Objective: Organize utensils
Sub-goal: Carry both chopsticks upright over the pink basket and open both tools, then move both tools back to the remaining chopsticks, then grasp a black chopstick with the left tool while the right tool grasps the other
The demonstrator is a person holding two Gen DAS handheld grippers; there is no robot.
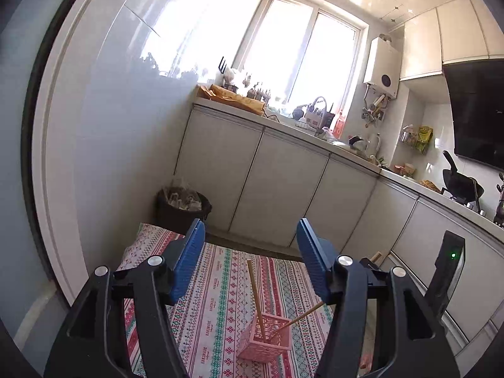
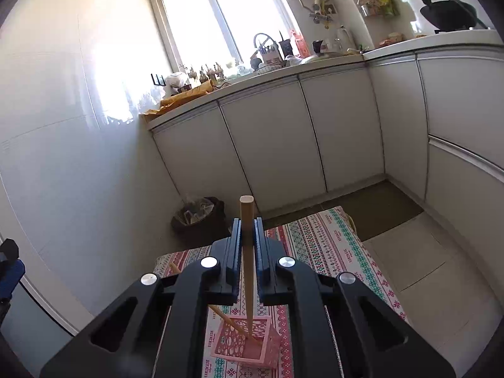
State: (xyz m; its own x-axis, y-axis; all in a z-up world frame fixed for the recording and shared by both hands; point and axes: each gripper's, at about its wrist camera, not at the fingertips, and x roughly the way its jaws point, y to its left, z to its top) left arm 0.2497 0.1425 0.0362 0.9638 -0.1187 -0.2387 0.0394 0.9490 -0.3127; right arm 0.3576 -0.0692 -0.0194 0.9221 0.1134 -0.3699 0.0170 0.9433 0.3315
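A pink lattice basket (image 1: 265, 340) stands on the patterned tablecloth (image 1: 217, 299); it also shows in the right wrist view (image 2: 245, 343). Two wooden chopsticks lean in it in the left wrist view, one upright (image 1: 254, 296) and one slanting right (image 1: 302, 314). My left gripper (image 1: 250, 252) is open and empty above and behind the basket. My right gripper (image 2: 247, 236) is shut on a wooden chopstick (image 2: 247, 267) whose lower end is inside the basket. Another chopstick (image 2: 225, 318) leans in the basket to the left.
White kitchen cabinets (image 1: 283, 182) with a cluttered counter (image 2: 252, 78) run behind the table. A dark bin (image 1: 182, 208) with a plastic liner stands by the wall on the left. The table's far edge (image 2: 315, 217) drops to a tiled floor (image 2: 409, 252).
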